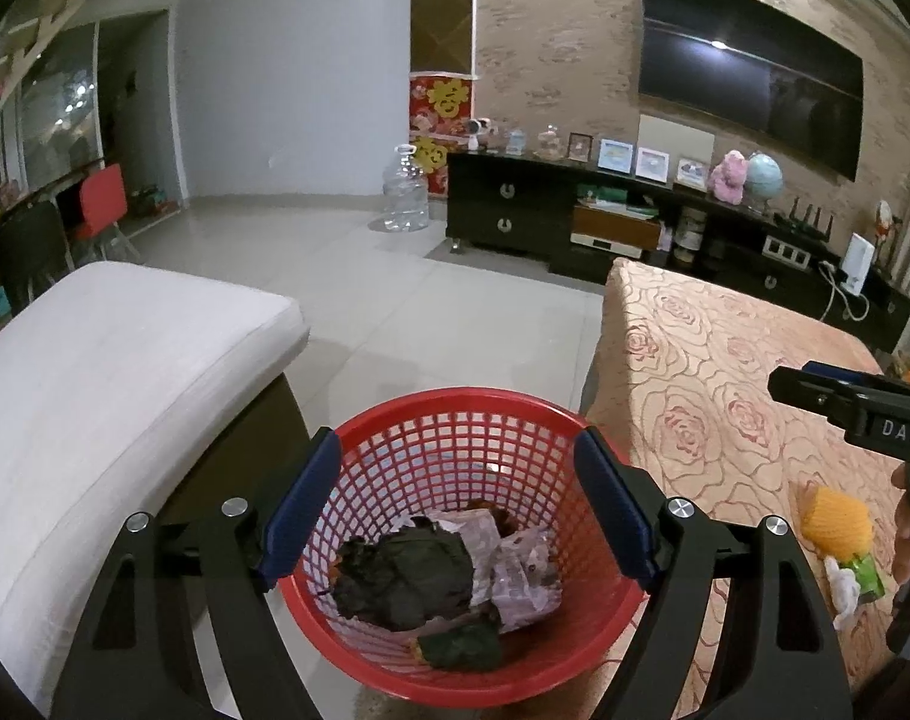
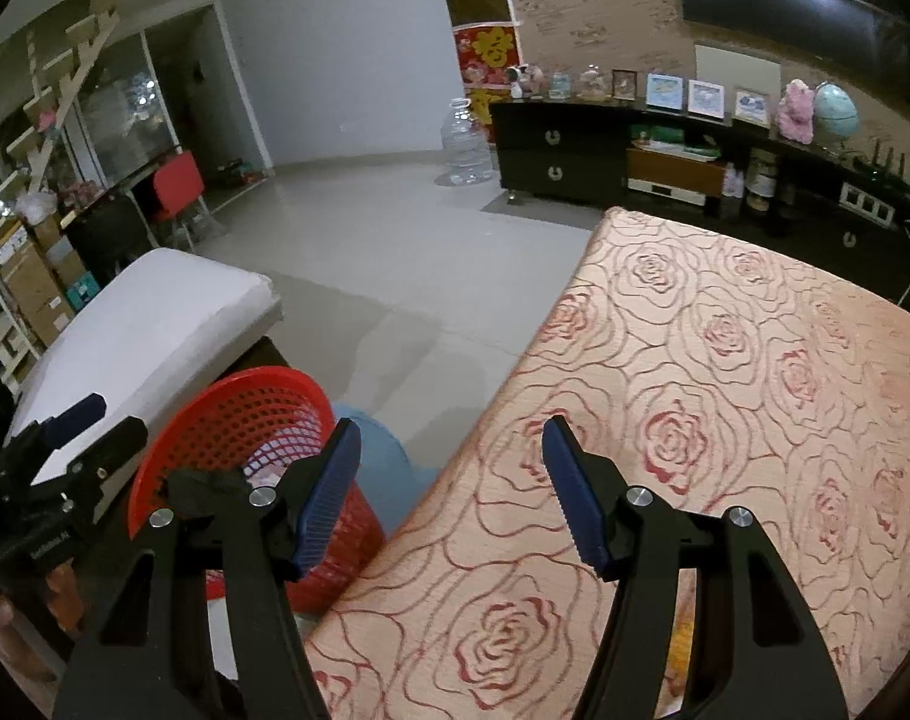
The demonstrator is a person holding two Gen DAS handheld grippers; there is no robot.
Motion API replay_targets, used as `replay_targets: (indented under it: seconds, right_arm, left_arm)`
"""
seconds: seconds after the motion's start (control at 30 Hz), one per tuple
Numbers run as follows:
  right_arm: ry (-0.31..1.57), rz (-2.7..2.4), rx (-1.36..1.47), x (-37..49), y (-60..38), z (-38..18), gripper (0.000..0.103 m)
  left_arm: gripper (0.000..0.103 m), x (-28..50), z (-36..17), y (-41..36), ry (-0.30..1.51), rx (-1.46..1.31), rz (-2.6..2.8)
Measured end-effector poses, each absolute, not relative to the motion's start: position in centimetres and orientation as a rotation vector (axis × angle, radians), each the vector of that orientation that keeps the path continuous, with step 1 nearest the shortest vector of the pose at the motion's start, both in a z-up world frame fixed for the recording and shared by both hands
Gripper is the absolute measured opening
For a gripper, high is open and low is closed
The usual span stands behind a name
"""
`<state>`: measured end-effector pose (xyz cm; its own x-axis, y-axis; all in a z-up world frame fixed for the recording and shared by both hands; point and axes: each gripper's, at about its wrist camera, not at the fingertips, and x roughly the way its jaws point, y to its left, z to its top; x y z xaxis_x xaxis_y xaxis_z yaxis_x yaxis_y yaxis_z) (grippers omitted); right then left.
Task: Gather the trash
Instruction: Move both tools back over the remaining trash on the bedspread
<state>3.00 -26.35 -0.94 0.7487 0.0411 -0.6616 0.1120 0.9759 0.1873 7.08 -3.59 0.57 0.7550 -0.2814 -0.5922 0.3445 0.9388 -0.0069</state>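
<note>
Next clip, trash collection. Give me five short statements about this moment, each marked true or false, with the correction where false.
1. The red basket already holds crumpled trash. True.
2. The left hand-held gripper is clamped on a wrapper. False: its jaws stand apart over the basket with nothing between them.
3. The right hand-held gripper carries nothing. True.
4. The rose-patterned table cover is blue. False: it is peach with red roses.
5. A yellow knitted item lies in the basket. False: it lies on the table cover.
</note>
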Motion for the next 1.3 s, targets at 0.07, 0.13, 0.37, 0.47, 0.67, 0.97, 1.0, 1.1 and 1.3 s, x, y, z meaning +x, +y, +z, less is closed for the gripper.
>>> replay_targets:
  seconds: [0.07, 0.13, 0.37, 0.47, 0.67, 0.97, 1.0, 1.1, 1.3]
  right_arm:
    - [0.724, -0.053, 0.215, 2.6, -26.8, -1.0, 0.062]
    - [0.723, -0.068, 0.205, 2.1, -27.2, -1.0, 0.062]
    - [0.714, -0.108, 0.182, 0.3, -28.8, -0.7, 0.068]
    - [0.710, -0.128, 0.176, -0.6, -29.6, -0.6, 0.068]
    - [0.708, -0.170, 0.172, -2.3, -31.3, -0.7, 0.068]
    - [0.706, -0.224, 0.247, -6.4, -34.3, -1.5, 0.072]
    - [0.702, -0.235, 0.259, -7.1, -34.6, -1.7, 0.073]
    - [0.702, -0.261, 0.280, -8.6, -35.4, -2.2, 0.074]
    - [0.721, -0.313, 0.335, -11.3, -37.2, -3.6, 0.074]
  left_arm:
    - [0.077, 7.0, 0.7, -4.0, 0.626, 0.108, -0.350]
    - [0.077, 6.8, 0.7, -4.3, 0.622, 0.112, -0.356]
    - [0.077, 6.2, 0.8, -5.6, 0.611, 0.132, -0.384]
    - [0.077, 6.0, 0.8, -6.2, 0.610, 0.140, -0.394]
    - [0.077, 5.6, 0.8, -7.3, 0.610, 0.147, -0.411]
    - [0.077, 4.9, 0.7, -9.8, 0.610, 0.175, -0.449]
    - [0.077, 4.8, 0.6, -10.1, 0.611, 0.179, -0.452]
    - [0.078, 4.6, 0.3, -10.8, 0.615, 0.191, -0.462]
    - [0.078, 4.3, -0.3, -12.5, 0.627, 0.212, -0.480]
